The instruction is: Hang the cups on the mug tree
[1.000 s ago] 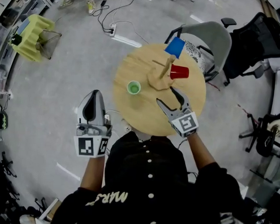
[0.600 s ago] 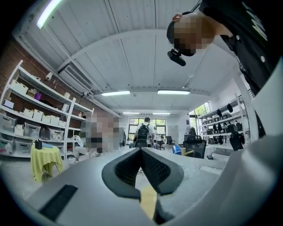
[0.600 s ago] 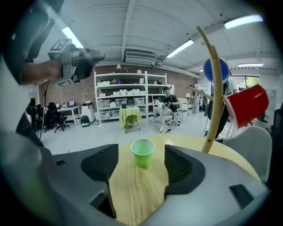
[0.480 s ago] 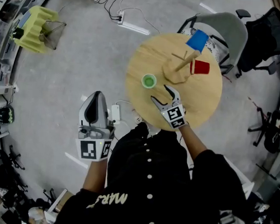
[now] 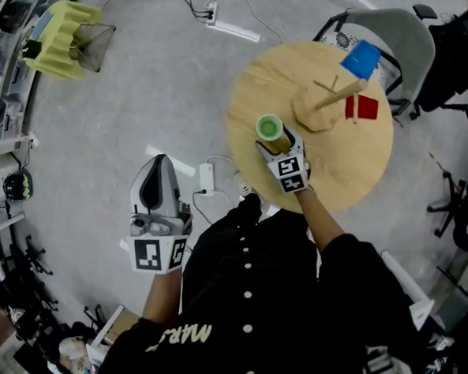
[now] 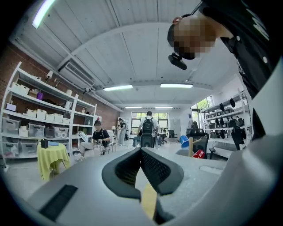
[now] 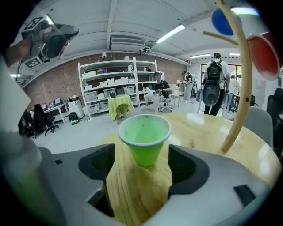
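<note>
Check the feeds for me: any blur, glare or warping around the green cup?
Head view: sharp, evenly lit, green cup clear, floor bowed at the edges. Right gripper view: cup crisp, but wide-angle warping bends the mug tree post into an arc; red cup smeared at the edge. Left gripper view: dark corners, ceiling lights blown out.

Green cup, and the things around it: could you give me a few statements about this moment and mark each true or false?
1. The green cup stands upright on the table. True.
2. The right gripper clamps the green cup. False: its jaws have just been opening and stand apart, with the cup between them, untouched.
3. A blue cup and a red cup hang on the mug tree. True.
4. The left gripper hangs over the table. False: it is off to the side, over the floor, shut with nothing in it.
</note>
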`<state>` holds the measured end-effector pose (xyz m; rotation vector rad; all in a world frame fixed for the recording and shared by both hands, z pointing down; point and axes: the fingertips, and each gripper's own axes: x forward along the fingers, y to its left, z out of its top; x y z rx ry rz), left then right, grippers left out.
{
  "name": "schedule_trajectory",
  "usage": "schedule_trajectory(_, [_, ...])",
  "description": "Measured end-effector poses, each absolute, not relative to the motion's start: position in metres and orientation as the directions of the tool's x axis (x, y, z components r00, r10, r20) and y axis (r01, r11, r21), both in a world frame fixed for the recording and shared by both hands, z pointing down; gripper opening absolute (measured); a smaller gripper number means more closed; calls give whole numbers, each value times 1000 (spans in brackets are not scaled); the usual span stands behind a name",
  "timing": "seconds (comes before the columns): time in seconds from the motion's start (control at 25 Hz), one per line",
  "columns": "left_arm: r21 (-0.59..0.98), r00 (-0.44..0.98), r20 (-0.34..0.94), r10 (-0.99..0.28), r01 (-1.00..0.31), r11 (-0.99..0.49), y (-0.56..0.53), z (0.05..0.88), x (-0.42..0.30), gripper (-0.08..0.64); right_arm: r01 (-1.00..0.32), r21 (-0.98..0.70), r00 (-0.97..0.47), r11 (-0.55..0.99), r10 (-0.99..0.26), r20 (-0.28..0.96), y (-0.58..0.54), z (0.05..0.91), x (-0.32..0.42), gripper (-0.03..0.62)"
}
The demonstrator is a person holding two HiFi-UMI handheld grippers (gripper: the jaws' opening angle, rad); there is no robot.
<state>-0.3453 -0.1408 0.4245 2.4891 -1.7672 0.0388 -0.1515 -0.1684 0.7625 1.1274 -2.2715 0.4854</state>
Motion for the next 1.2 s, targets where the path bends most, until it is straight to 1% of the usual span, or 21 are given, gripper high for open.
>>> schedule_trajectory(0.12, [52, 324, 82, -942, -946, -321, -143, 428, -356, -6, -826, -56, -462, 560, -618, 636, -176, 776, -157, 371])
schedule_trajectory(0.24, [47, 320, 85, -943, -947, -317, -144, 429, -366, -6, -857, -8, -396, 515, -650, 648, -182, 781, -155, 370])
schedule_trajectory(0.32, [44, 320, 87, -944, -947, -317, -144, 429, -372, -6, -874, 33, -351, 485, -677, 647, -185, 781, -153, 337])
schedule_trajectory(0.4, [44, 322, 87, -943, -947, -319, -145, 429, -375, -6, -880, 53, -333, 473, -692, 640, -187, 778, -154, 264])
schedule_trajectory(0.56, [47, 347, 74, -935, -938, -344, -149, 426, -367, -6, -894, 15, -344, 448, -708, 617, -191, 762, -154, 258])
schedule_trajectory(0.68, [54, 371, 54, -927, -928, -368, -152, 418, -358, -6, -912, -58, -359, 407, -720, 594, -194, 745, -153, 255])
schedule_trajectory(0.84, [60, 407, 25, -913, -912, -405, -155, 407, -343, -6, -919, -242, -394, 313, -760, 517, -214, 704, -150, 255])
schedule_trajectory(0.96, [60, 434, 6, -901, -899, -433, -156, 399, -331, -6, -892, -373, -414, 256, -796, 442, -234, 670, -149, 255])
schedule_trajectory(1.08, [59, 456, -12, -890, -888, -456, -155, 391, -318, -6, -861, -465, -403, 206, -835, 376, -253, 641, -139, 255])
schedule_trajectory(1.2, [55, 471, -26, -882, -880, -472, -154, 383, -310, -6, -803, -574, -390, 157, -868, 307, -267, 618, -128, 255])
